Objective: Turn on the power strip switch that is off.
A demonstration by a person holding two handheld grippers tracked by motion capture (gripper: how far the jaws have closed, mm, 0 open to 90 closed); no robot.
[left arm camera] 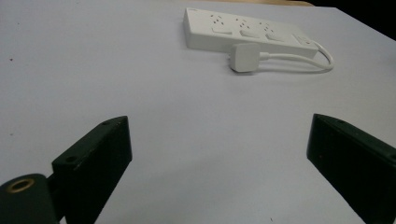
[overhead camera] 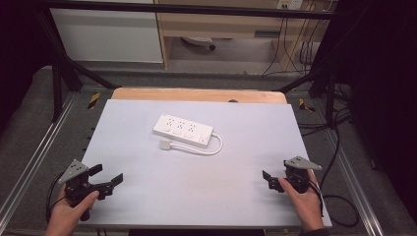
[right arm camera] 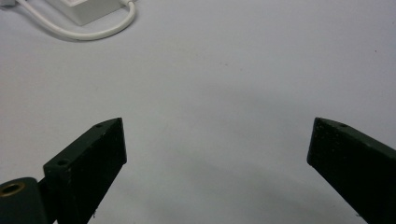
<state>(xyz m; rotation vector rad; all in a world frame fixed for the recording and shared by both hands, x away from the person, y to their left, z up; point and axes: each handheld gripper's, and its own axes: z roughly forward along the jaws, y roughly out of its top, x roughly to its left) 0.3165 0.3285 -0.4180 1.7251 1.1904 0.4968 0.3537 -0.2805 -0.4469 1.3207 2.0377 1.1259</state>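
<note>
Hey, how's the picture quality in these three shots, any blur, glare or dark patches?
High view: table evenly lit, the room's edges fall into darkness, power strip a bit soft. Left gripper view: the near jaws are blurred, the strip and its plug sharper, no glare. Right gripper view: soft shadow below the open jaws, cable slightly overexposed.

You get soft, even light from overhead on the pale table (overhead camera: 196, 196), with the room's edges falling into deep black. Ahead of your left gripper (left arm camera: 219, 154) the power strip (left arm camera: 243, 32) is reasonably sharp and throws a faint, short shadow; the jaws themselves are blurred. Between the right gripper's (right arm camera: 217, 154) jaws a diffuse grey shadow spreads. No glare; mild grain throughout.
</note>
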